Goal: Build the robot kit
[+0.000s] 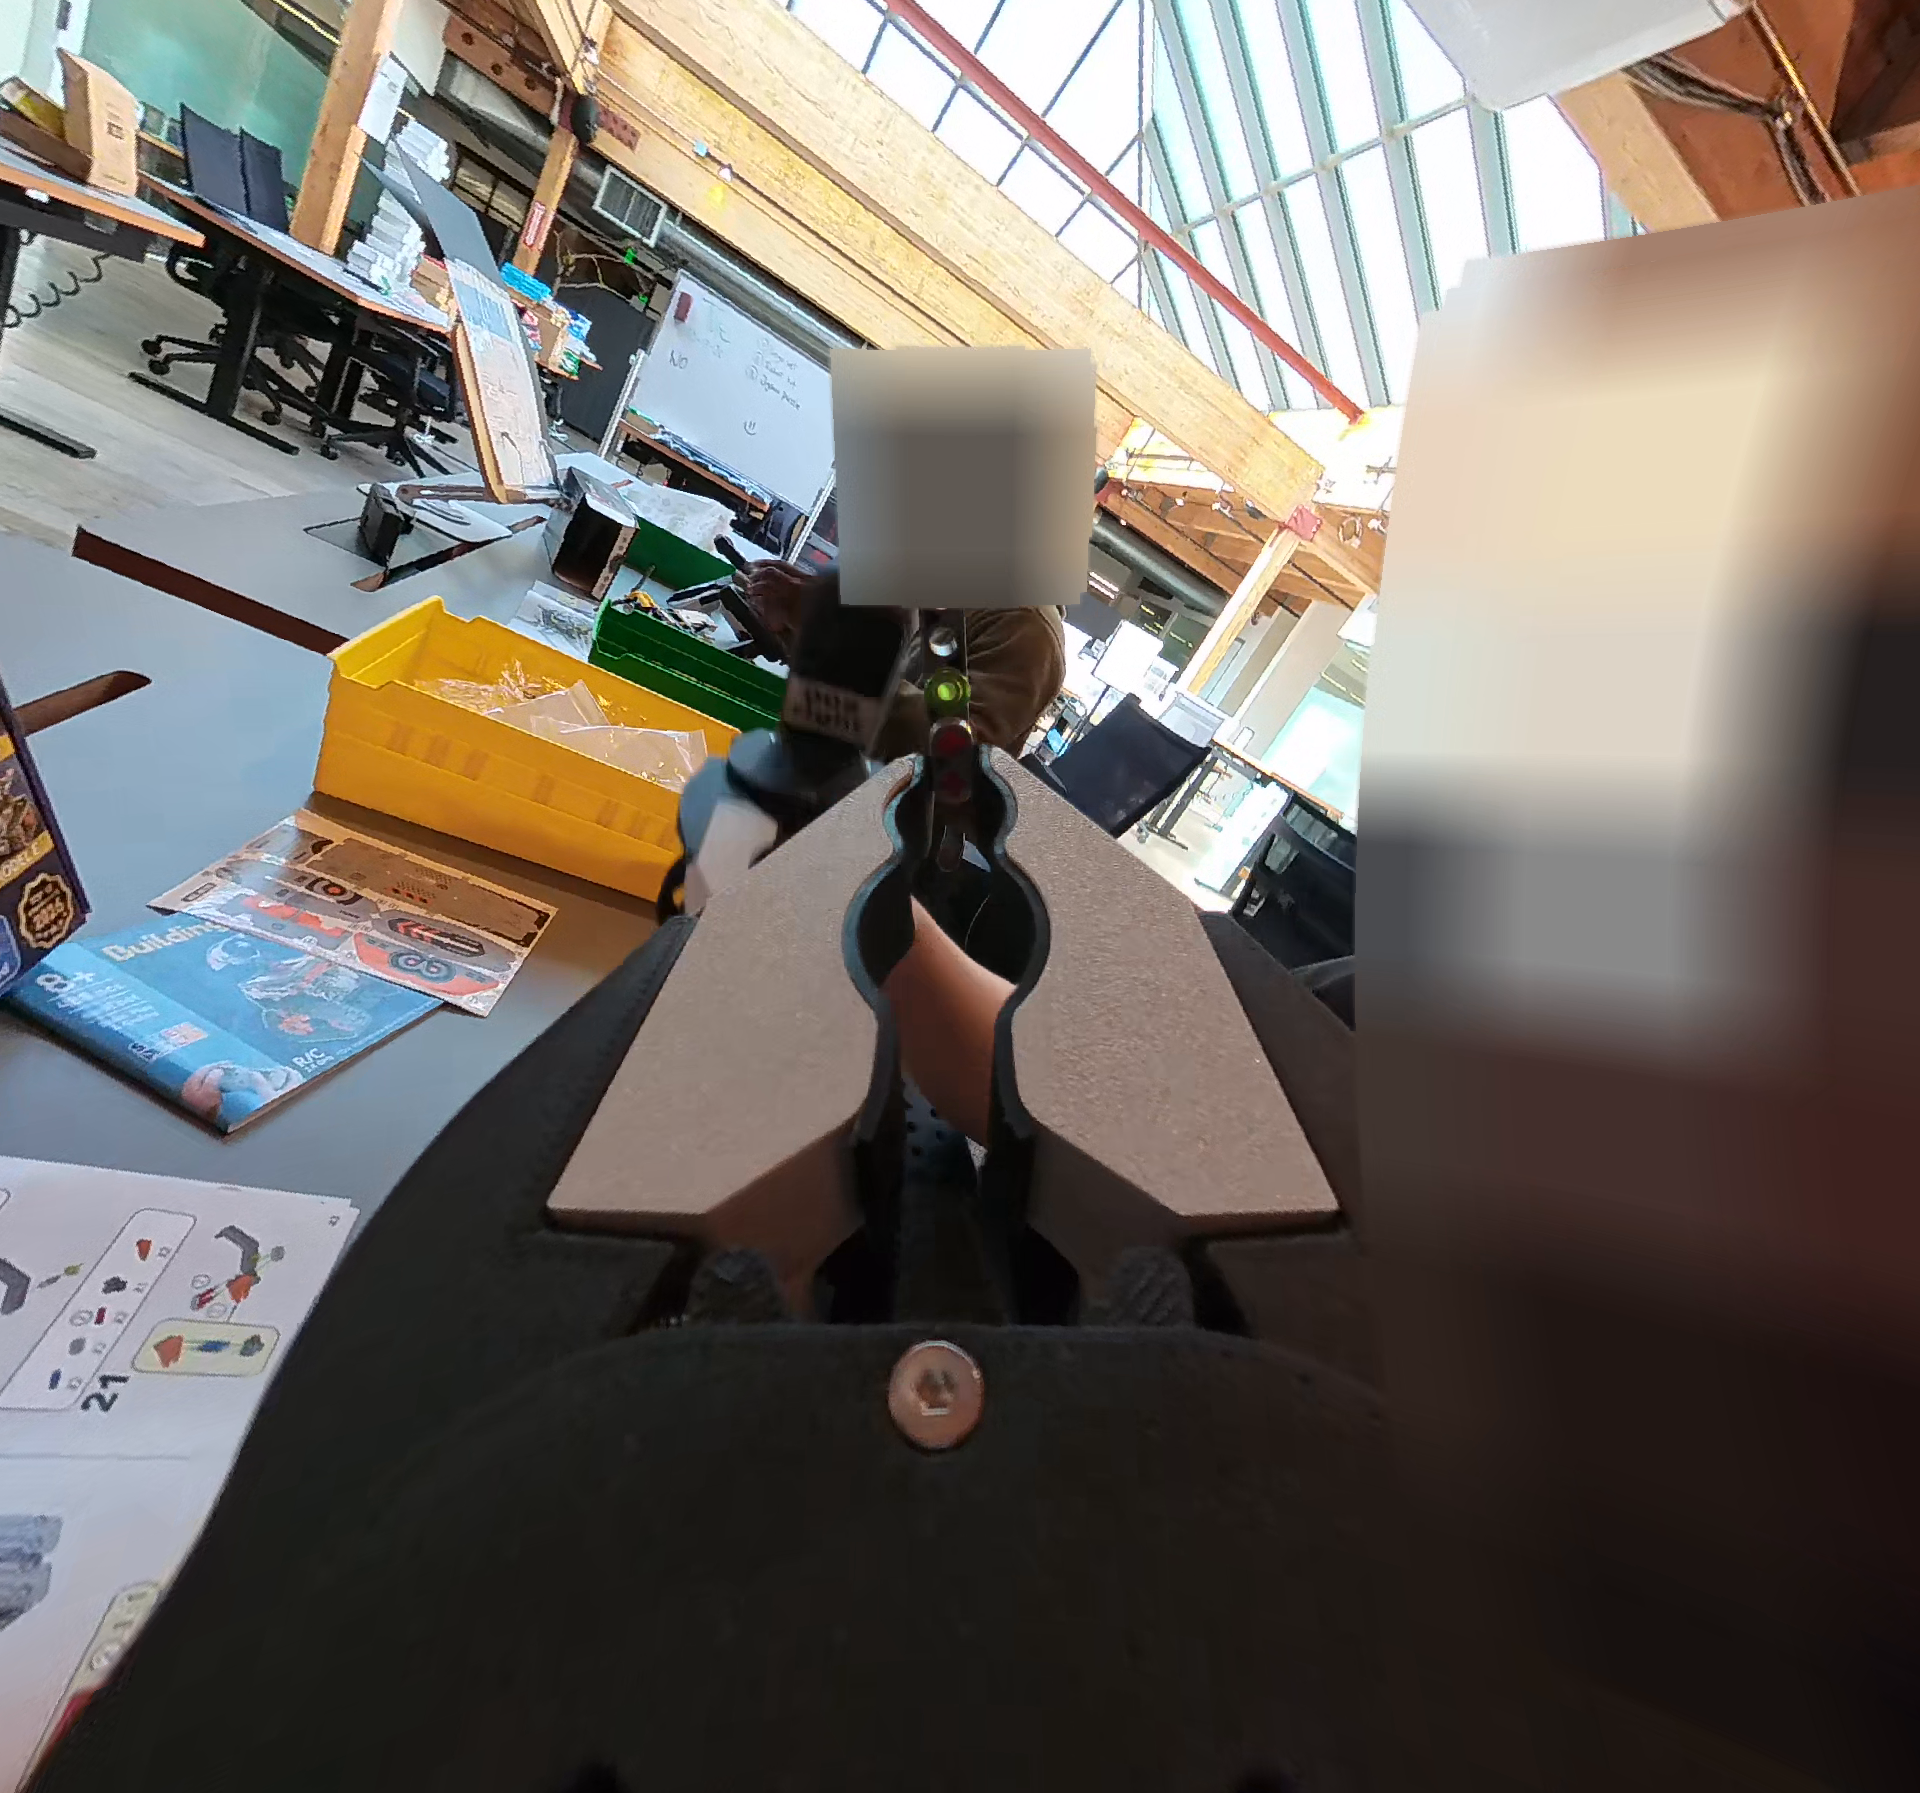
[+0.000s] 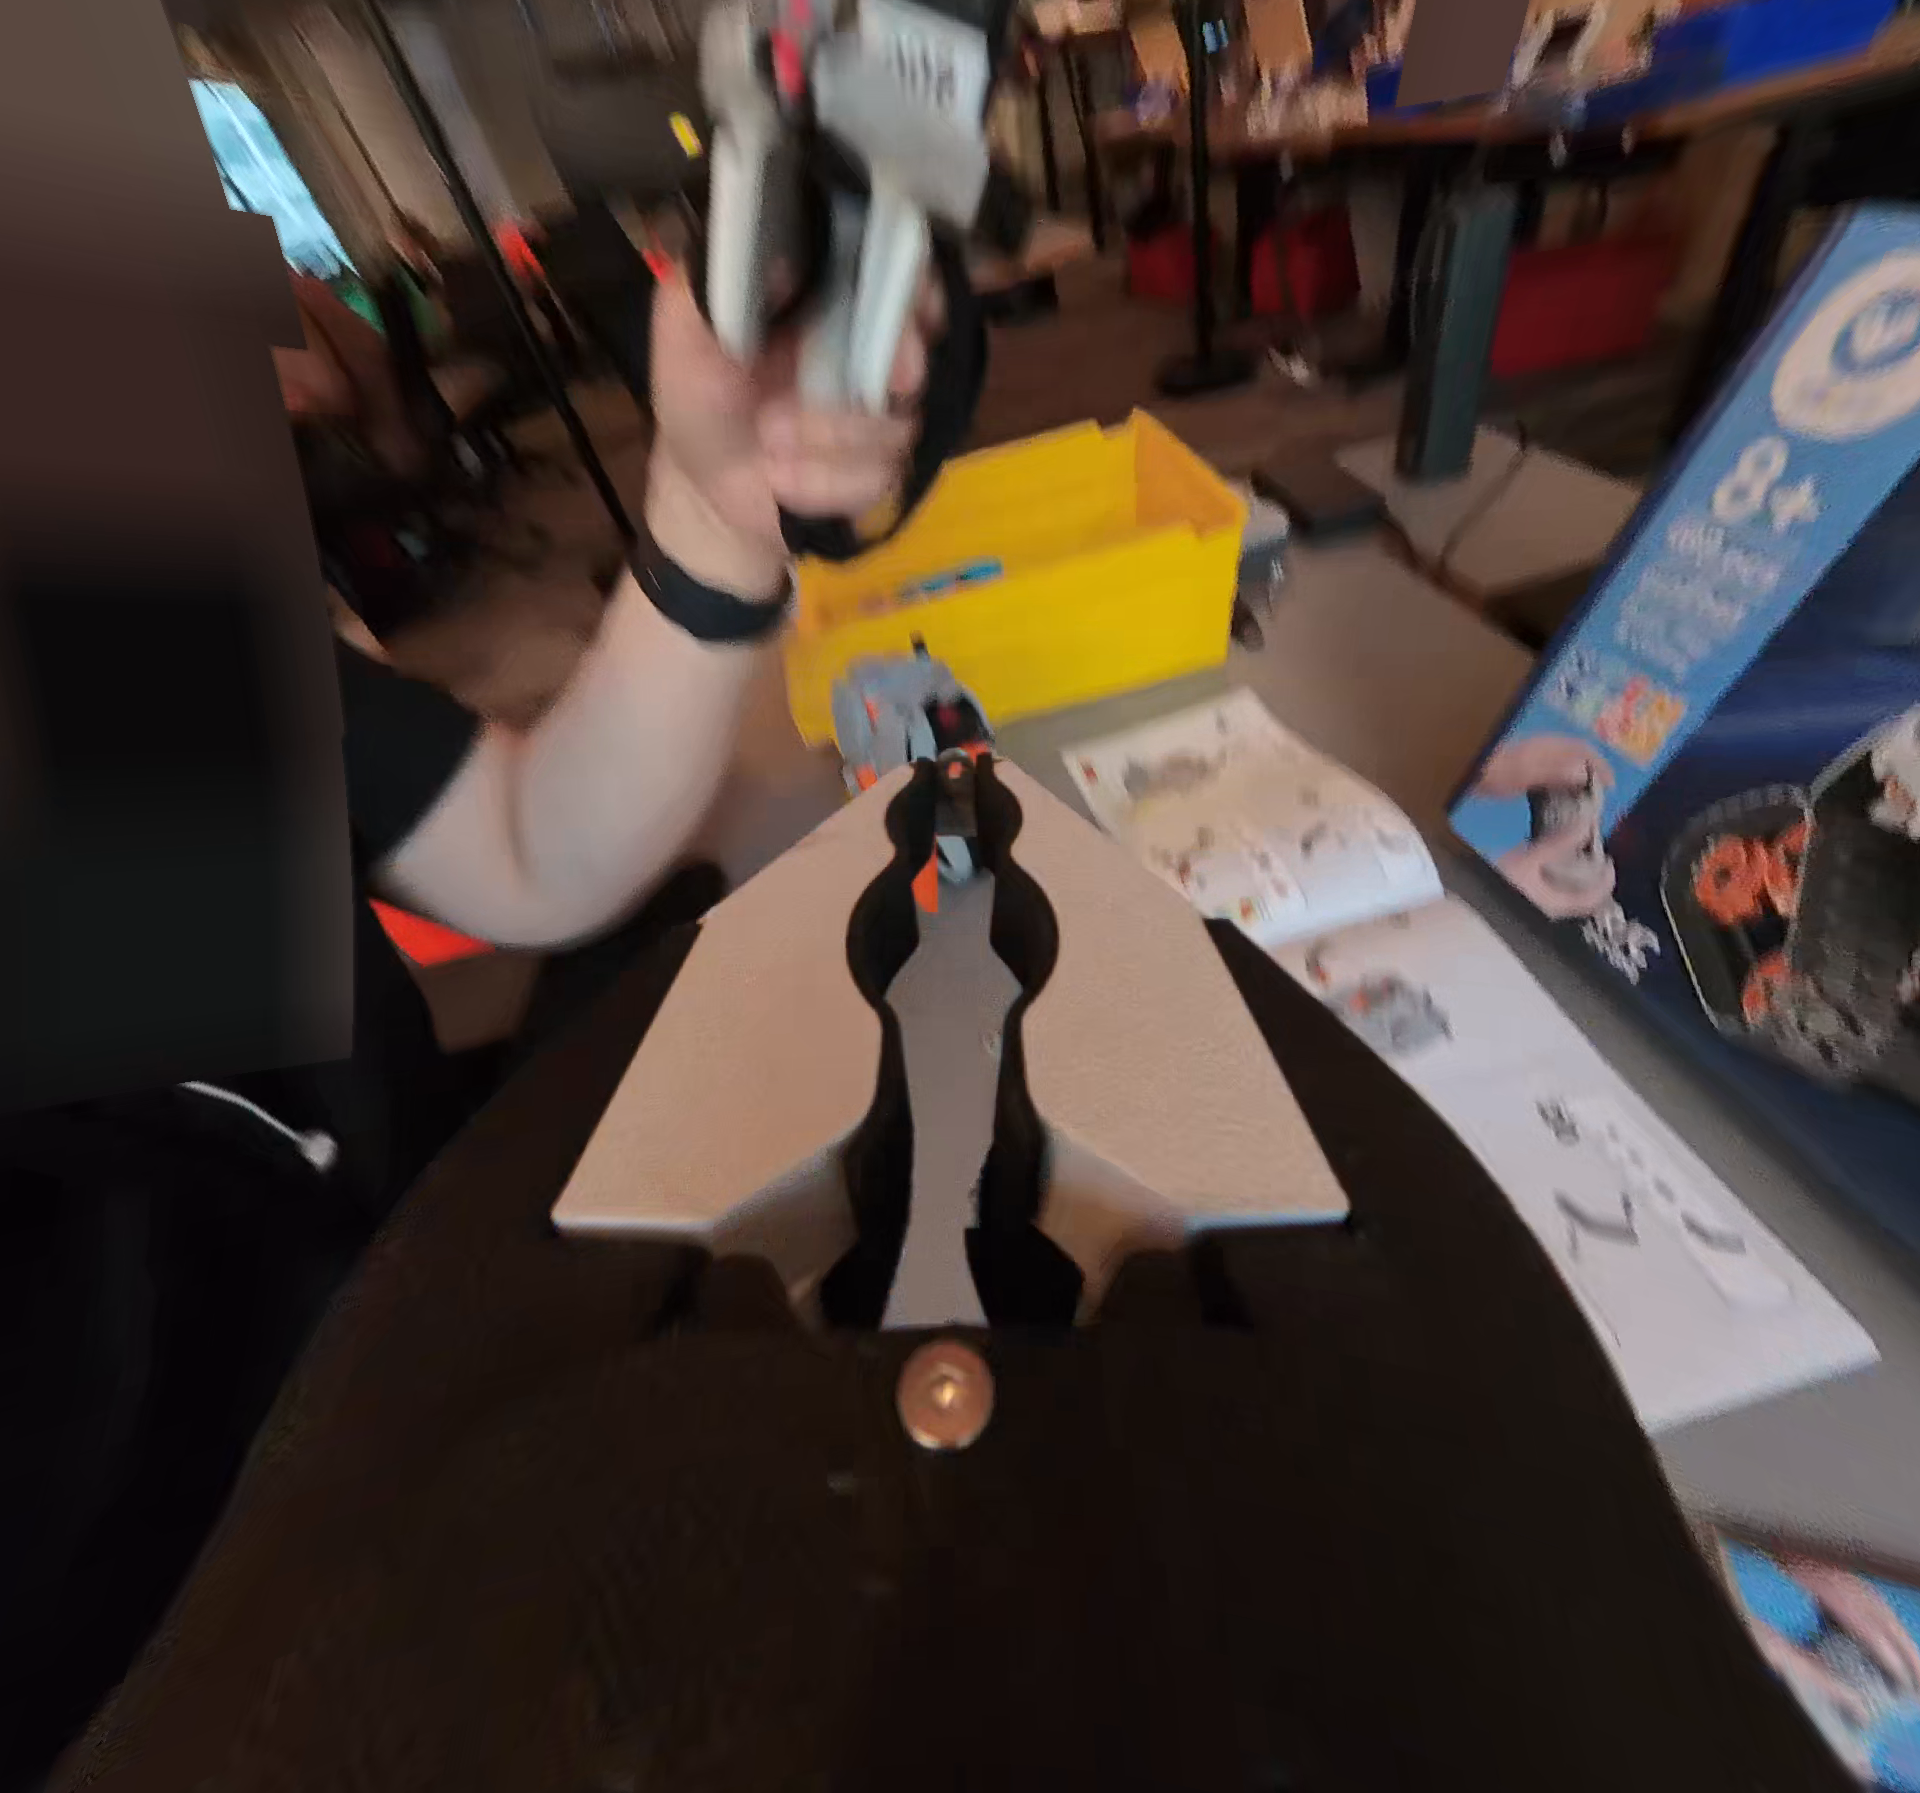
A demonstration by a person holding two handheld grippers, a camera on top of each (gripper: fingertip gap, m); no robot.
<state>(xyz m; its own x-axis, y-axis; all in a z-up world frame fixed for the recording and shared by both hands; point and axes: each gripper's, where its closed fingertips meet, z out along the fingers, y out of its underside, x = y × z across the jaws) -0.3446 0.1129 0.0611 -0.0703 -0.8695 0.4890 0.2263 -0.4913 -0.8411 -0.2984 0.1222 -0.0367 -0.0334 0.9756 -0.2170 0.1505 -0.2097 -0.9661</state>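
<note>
Two tools are in use, both at a narrow setting.

Left wrist view: the left tool (image 1: 943, 787) has its tips nearly together, and they appear to pinch a thin rod (image 1: 948, 704) carrying green and red pieces. The rod's long axis runs in line with the fingers and projects past the tips. The tool is raised off the bench (image 1: 187, 767) and points upward, right of the yellow bin (image 1: 499, 787). A printed sheet (image 1: 353, 902) and a blue booklet (image 1: 208, 1016) lie flat just in front of the bin. A green tray (image 1: 675, 652) sits behind the bin. Timber beams and skylights are overhead.

Right wrist view (blurred): the right tool (image 2: 951, 777) is low and points toward the bin (image 2: 1091, 600). Its tips appear closed on a grey and orange model (image 2: 894, 715) just in front of the bin. Whether the model rests on the bench (image 2: 1351, 683) cannot be determined. The left tool (image 2: 831, 216) is held by a hand (image 2: 748, 434) above and left of the bin, well above the model. An open manual (image 2: 1299, 839) lies right of the bin, with a blue box (image 2: 1714, 704) standing farther right.
</note>
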